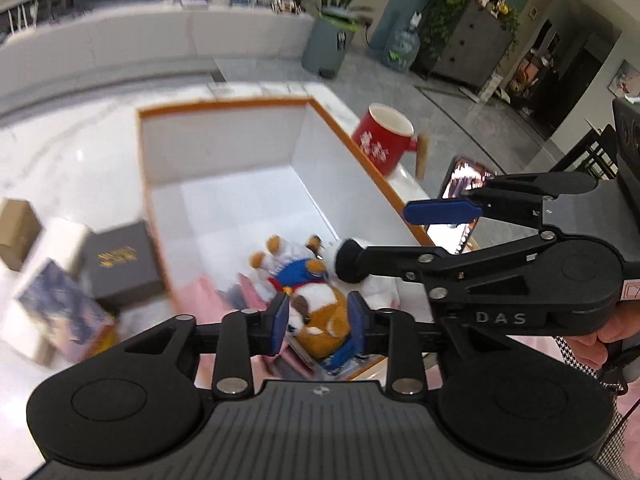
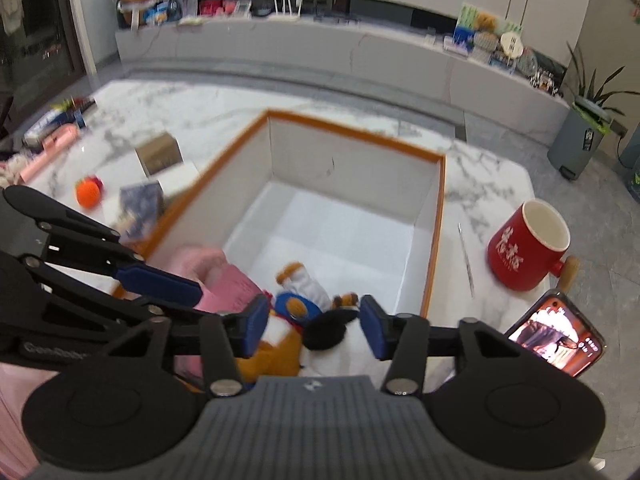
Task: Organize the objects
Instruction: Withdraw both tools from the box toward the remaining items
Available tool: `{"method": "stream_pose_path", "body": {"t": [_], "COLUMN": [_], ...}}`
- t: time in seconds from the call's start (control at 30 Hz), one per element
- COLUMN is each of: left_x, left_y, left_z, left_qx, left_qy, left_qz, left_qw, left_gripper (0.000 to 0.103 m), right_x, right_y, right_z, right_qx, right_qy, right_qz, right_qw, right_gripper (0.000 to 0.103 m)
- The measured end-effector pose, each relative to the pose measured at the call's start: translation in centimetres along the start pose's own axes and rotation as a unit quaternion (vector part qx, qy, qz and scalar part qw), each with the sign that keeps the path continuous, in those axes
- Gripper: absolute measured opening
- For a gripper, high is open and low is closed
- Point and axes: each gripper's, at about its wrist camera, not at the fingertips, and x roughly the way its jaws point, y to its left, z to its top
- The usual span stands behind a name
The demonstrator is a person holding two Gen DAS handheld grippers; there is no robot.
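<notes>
A white box with an orange rim (image 1: pixel 224 106) (image 2: pixel 352 128) stands on the marble table. In its near corner lie an orange-and-white plush dog in blue clothes (image 1: pixel 320 308) (image 2: pixel 294 304), a white plush with a black ear (image 1: pixel 348 260) (image 2: pixel 328 328) and a pink item (image 2: pixel 224 284). My left gripper (image 1: pixel 320 320) hovers open over the dog, its pads clear of it. My right gripper (image 2: pixel 315 330) hangs open above the white plush, not pressing it. Each gripper also shows from the side in the other's view.
A red mug (image 2: pixel 524 252) and a lit phone (image 2: pixel 560 340) sit right of the box, with a thin metal stick (image 2: pixel 466 260) between. To the left are a dark box (image 1: pixel 120 264), a blue patterned box (image 1: pixel 60 312), a cardboard box (image 2: pixel 160 154) and an orange ball (image 2: pixel 88 194).
</notes>
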Motion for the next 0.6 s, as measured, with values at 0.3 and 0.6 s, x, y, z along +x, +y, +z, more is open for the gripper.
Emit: {"method": "stream_pose_path", "body": {"t": [0.3,0.6], "left_x": [-7.1,-11.7], "left_y": [1.7,6.9], "left_z": [-1.4,-3.6], "left_qx": [0.028,-0.017], "left_qy": [-0.067,-0.110], "left_qz": [0.088,0.141], "left_qw": [0.9935,0.9837], "left_gripper": [0.048,0.051], "right_x": [-4.1,-4.6], "right_y": [4.0,8.2], "right_z": [0.7,2.0], "right_qx": [0.018,0.048], "right_qy": [-0.069,-0.110], "right_qz": [0.024,0.058], "right_qw": [0.997,0.991], "right_gripper": [0.081,0.101]}}
